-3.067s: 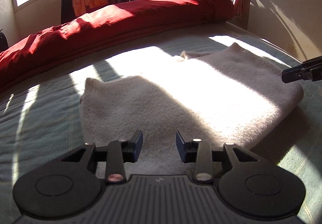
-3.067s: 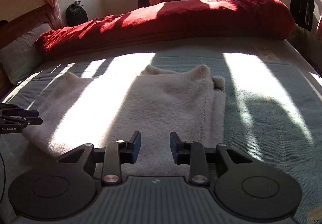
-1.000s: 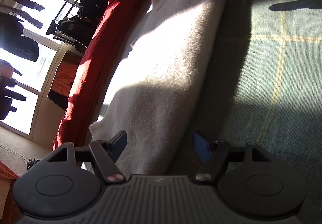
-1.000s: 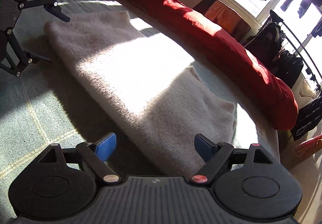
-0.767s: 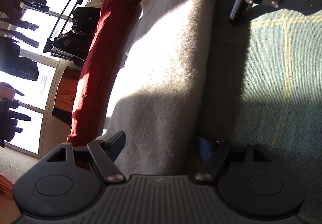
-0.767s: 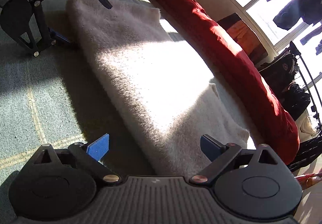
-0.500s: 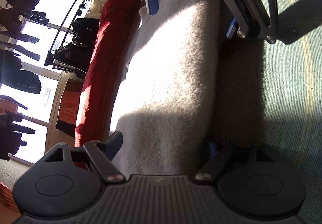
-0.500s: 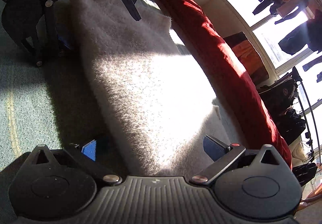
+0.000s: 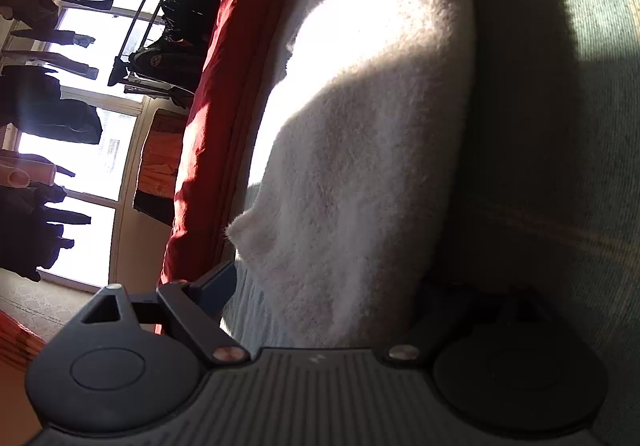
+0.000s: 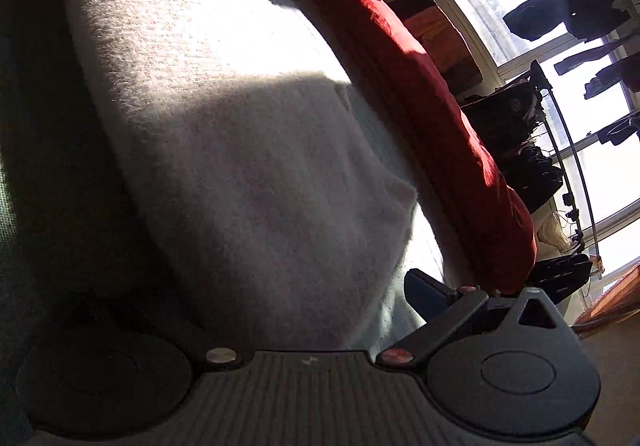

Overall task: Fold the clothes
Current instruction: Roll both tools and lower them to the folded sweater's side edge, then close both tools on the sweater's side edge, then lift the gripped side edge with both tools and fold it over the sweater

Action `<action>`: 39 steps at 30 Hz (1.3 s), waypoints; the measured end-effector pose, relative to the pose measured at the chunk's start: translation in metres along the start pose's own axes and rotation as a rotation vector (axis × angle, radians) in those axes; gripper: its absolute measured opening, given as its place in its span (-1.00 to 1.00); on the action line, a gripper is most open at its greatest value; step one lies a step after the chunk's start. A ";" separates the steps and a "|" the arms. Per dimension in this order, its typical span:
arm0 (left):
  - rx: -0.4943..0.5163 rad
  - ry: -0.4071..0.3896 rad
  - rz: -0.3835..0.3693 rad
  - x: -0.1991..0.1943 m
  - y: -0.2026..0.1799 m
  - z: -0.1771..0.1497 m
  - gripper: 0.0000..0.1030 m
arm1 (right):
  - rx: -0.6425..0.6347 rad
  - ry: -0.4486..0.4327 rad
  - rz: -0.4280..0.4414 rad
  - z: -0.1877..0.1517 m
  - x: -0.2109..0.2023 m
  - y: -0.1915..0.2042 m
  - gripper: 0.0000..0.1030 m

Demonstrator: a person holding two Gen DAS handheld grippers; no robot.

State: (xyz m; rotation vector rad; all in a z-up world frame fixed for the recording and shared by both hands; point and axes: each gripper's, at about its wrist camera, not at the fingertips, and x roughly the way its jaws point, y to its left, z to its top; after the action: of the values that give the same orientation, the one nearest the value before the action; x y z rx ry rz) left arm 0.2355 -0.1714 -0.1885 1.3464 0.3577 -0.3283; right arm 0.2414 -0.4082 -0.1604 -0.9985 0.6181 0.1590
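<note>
A white fluffy garment [image 9: 360, 165], folded into a long band, lies on the green bed cover [image 9: 560, 165]. My left gripper [image 9: 326, 286] straddles one short end, rolled on its side, its jaws opening. One blue fingertip [image 9: 218, 284] stands clear of the cloth; the other is in shadow at the garment's lower edge. From the other end I see the garment [image 10: 240, 125] between the wide-open fingers of my right gripper [image 10: 252, 296]. Its blue fingertip [image 10: 420, 290] is off the cloth, and the other is lost in shadow. Neither gripper sees the other.
A rolled red duvet [image 9: 224, 85] [image 10: 420, 85] runs along the far side of the bed. Behind it, dark clothes hang on a rack [image 9: 172, 53] [image 10: 520, 133] before bright windows. Green cover [image 10: 32, 205] lies on the garment's near side.
Both grippers have come in low over the garment's ends with jaws spread wider. Each gripper has dropped out of the other's view.
</note>
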 end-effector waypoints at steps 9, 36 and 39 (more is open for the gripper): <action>-0.014 -0.070 -0.008 0.024 0.004 0.041 0.72 | -0.067 -0.132 0.008 0.058 0.014 0.027 1.00; -0.012 -0.062 -0.055 0.017 0.018 0.036 -0.58 | -0.004 -0.058 0.134 0.049 0.012 -0.010 -0.40; -0.025 -0.067 -0.067 0.007 0.028 0.035 -0.59 | 0.029 -0.061 0.159 0.054 0.001 -0.021 -0.41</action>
State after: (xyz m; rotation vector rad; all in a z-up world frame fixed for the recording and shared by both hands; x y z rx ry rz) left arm 0.2557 -0.2003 -0.1607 1.2978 0.3507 -0.4222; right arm 0.2726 -0.3752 -0.1248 -0.9129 0.6420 0.3187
